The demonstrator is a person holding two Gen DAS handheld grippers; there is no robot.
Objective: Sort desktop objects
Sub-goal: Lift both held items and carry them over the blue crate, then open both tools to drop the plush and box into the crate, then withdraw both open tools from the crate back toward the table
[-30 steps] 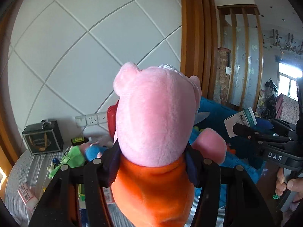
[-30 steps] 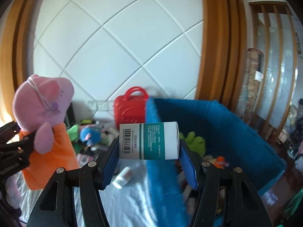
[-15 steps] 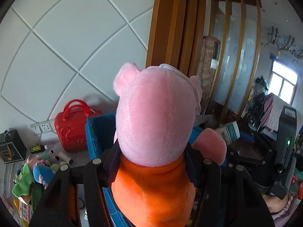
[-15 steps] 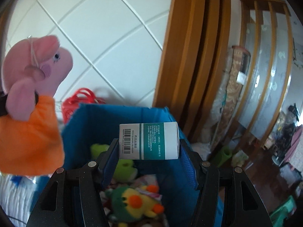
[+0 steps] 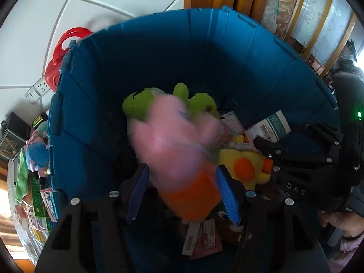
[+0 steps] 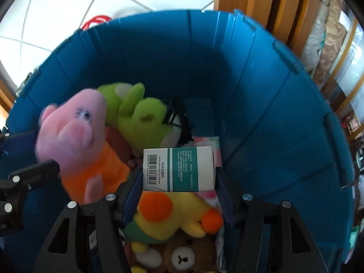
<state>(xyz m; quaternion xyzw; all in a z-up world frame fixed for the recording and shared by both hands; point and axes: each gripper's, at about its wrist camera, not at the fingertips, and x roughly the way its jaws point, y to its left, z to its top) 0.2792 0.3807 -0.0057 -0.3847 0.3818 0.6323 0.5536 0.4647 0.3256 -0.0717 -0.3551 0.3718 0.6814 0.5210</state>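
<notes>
Where a second ago both grippers were up facing the white wall, they now point down into the blue bin [image 6: 261, 104]. The left gripper [image 5: 182, 195] still grasps the pink pig plush [image 5: 179, 145] by its orange body, the right gripper [image 6: 178, 195] still clamps the medicine box [image 6: 178, 169], both now above the green plush [image 6: 141, 118] and yellow plush [image 6: 182, 211].

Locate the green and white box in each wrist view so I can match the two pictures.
Left wrist: the green and white box sits at right of centre, at the tip of the right gripper, over the blue bin.
Right wrist: the box is at centre, clamped between that gripper's pads.
Shared landmark: the pink pig plush in the orange dress.
</notes>
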